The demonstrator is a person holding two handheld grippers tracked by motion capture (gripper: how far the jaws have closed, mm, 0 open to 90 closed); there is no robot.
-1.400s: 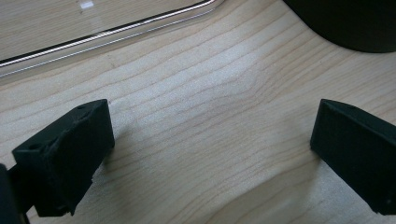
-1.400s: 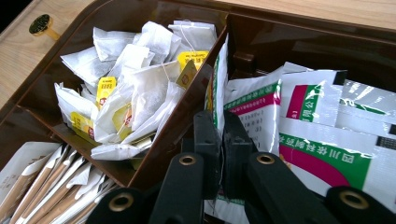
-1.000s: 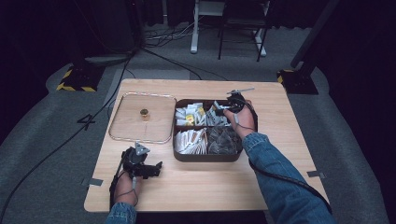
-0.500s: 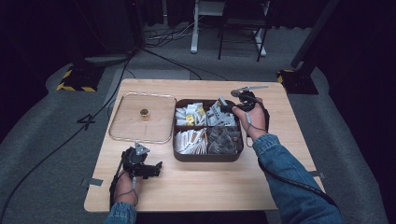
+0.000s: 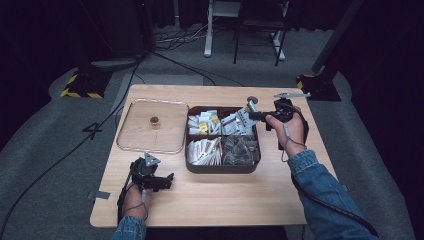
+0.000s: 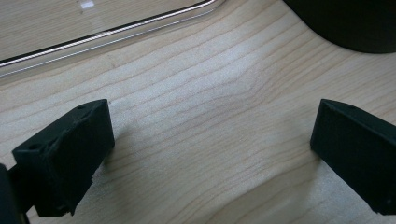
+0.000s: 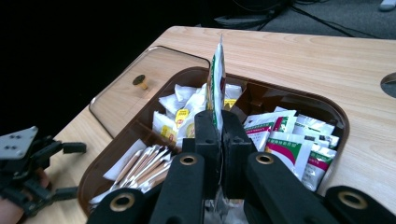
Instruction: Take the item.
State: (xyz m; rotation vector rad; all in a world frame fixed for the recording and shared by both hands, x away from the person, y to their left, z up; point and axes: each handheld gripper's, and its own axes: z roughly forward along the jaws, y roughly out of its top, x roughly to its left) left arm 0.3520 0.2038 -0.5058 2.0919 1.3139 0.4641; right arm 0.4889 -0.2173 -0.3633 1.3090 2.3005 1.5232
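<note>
Right gripper view: right hand-held gripper [image 7: 214, 135] pinches a green-and-white sachet [image 7: 215, 84] edge-on, upright above the brown compartment tray [image 7: 338, 116]; left hand-held gripper [image 5: 167, 180] spread, resting on tabletop [image 5: 225, 200].

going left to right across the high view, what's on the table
left hand-held gripper low on the near side, jaws open → clear lid with its small knob → brown divided box of packets → right hand-held gripper, shut on a sachet above the box's far right compartment
</note>
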